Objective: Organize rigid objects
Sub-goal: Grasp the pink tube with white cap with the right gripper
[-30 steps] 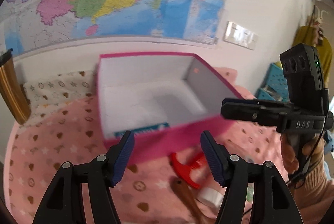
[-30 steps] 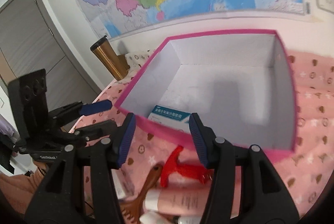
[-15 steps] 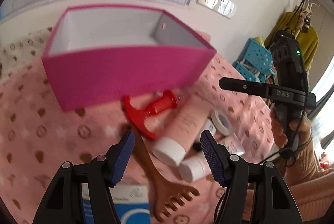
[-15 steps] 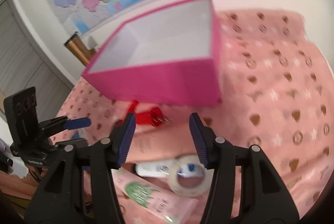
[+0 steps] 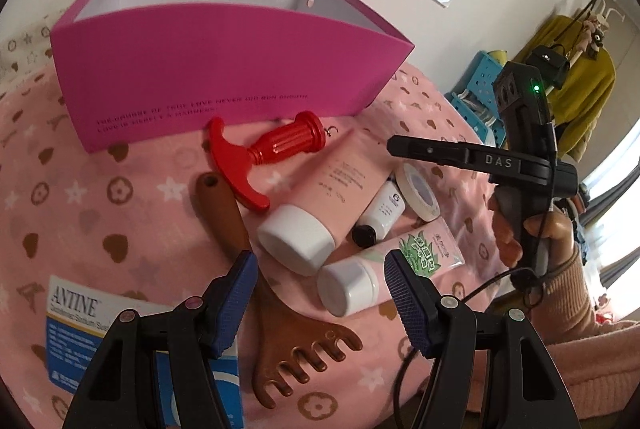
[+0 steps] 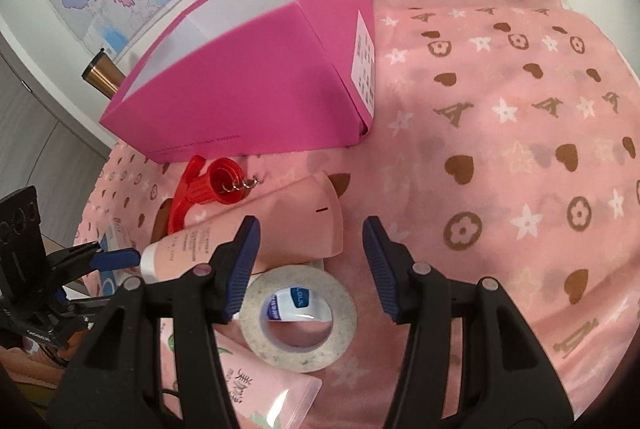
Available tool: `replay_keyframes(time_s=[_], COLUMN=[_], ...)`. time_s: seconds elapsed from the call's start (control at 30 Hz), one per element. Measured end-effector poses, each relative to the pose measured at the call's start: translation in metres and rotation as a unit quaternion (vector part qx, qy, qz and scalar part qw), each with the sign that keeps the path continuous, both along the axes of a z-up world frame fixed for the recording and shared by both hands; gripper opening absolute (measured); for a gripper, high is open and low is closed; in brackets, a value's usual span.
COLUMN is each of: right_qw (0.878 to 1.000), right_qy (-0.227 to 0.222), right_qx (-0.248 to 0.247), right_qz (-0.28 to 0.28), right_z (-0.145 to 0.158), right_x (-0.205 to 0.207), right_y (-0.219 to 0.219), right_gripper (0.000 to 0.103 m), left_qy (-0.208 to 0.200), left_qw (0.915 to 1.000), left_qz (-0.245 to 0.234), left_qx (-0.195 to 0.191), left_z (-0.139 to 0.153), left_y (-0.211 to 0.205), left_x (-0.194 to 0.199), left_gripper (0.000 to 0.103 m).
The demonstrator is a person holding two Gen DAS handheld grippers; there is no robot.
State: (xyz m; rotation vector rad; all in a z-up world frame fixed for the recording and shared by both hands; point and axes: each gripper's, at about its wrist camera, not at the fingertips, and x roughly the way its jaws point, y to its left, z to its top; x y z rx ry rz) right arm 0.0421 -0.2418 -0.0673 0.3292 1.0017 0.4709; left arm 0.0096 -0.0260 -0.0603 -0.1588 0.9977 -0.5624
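Observation:
An open magenta box [image 5: 224, 69] stands on the pink cloth; it also shows in the right wrist view [image 6: 256, 93]. In front of it lie a red corkscrew [image 5: 264, 153], a brown wooden comb [image 5: 256, 277], a large pink tube [image 5: 320, 205], a small white tube [image 5: 382, 213], a green-printed tube [image 5: 396, 265] and a tape roll [image 6: 298, 313]. My left gripper [image 5: 320, 305] is open and empty above the tubes and comb. My right gripper [image 6: 310, 261] is open and empty just above the tape roll.
A blue and white medicine carton [image 5: 80, 333] lies at the near left under my left gripper. A gold tumbler [image 6: 102, 77] stands behind the box. The pink cloth [image 6: 520, 149] stretches to the right of the box. Blue baskets [image 5: 480, 85] are beyond the table.
Both grippers have dropped and tilted down from looking into the box to hovering low over the objects in front of it. Both stay open and empty.

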Motion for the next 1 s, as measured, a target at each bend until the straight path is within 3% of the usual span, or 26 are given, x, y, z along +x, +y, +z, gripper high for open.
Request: replay_keyframes(time_s=[0.57,1.0], right_qw=[0.999,0.999], right_qy=[-0.011,-0.010], right_qx=[-0.021,-0.018], right_qz=[0.037,0.048], right_z=[-0.005,-0.004], right_x=[0.013,0.010], right_y=[0.020,0.024], right_gripper=[0.055,0.055], left_qy=[0.026,0.027], left_qw=[0.9990,0.9990], left_qz=[-0.005,0.025], left_qx=[-0.034,-0.026], left_z=[-0.005,-0.003], left_y=[-0.006,-0.007], left_x=[0.003,0.014], left_gripper=[0.066,0.066])
